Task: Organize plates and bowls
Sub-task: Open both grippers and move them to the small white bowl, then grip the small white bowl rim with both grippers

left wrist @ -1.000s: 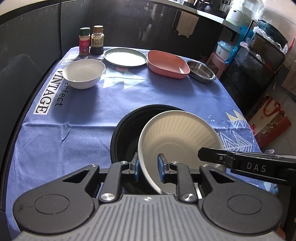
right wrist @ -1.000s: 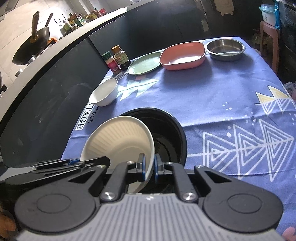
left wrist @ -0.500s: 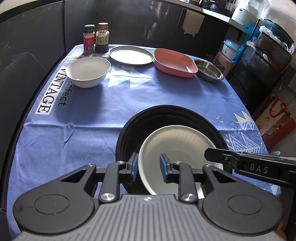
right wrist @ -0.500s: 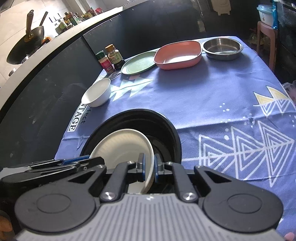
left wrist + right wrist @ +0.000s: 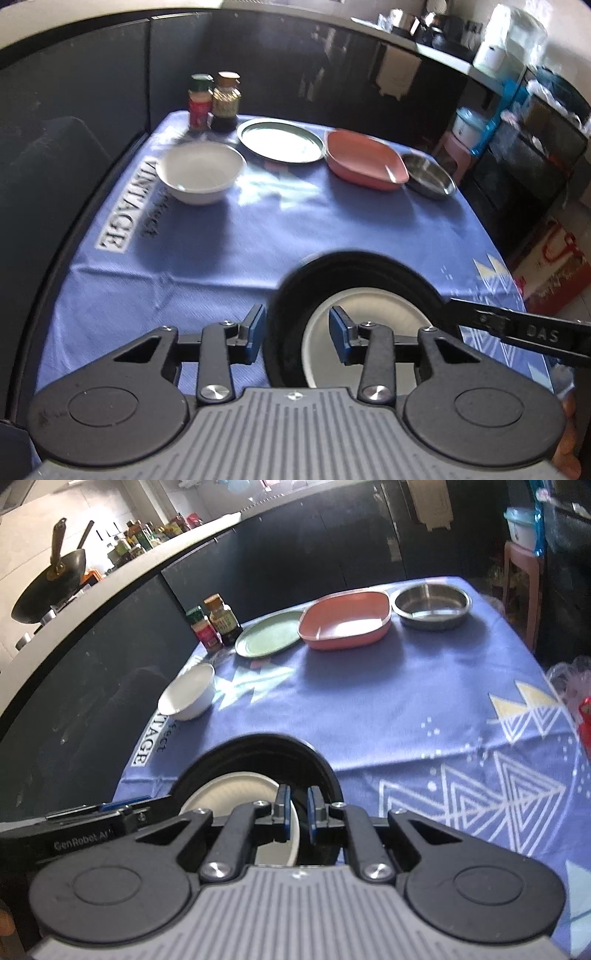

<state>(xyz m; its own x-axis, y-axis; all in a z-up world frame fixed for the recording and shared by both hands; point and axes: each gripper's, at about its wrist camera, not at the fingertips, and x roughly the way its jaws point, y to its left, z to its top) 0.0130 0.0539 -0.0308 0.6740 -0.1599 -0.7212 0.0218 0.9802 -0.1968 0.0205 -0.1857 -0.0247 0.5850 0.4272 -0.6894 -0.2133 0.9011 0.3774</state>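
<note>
- Now the white plate [image 5: 369, 325] lies inside the black bowl [image 5: 354, 266] at the near edge of the bench [image 5: 332, 221], and the left claw [image 5: 297, 332] stands wide, gripping nothing, its pads either side of the black rim.
- The right claw [image 5: 298, 812] is narrow and seems to pinch the plate's right edge, though contact is hard to confirm.
- Pulling that claw away while closed could drag the plate up or tip it against the black wall.
- The bowl sits near the bench edge; a sideways nudge from either claw might slide it on the blue cloth [image 5: 369, 701] towards the floor.
- The white bowl [image 5: 201, 173], green plate [image 5: 280, 140], pink dish [image 5: 365, 158] and steel bowl [image 5: 428, 177] wait far off, untouched.
</note>
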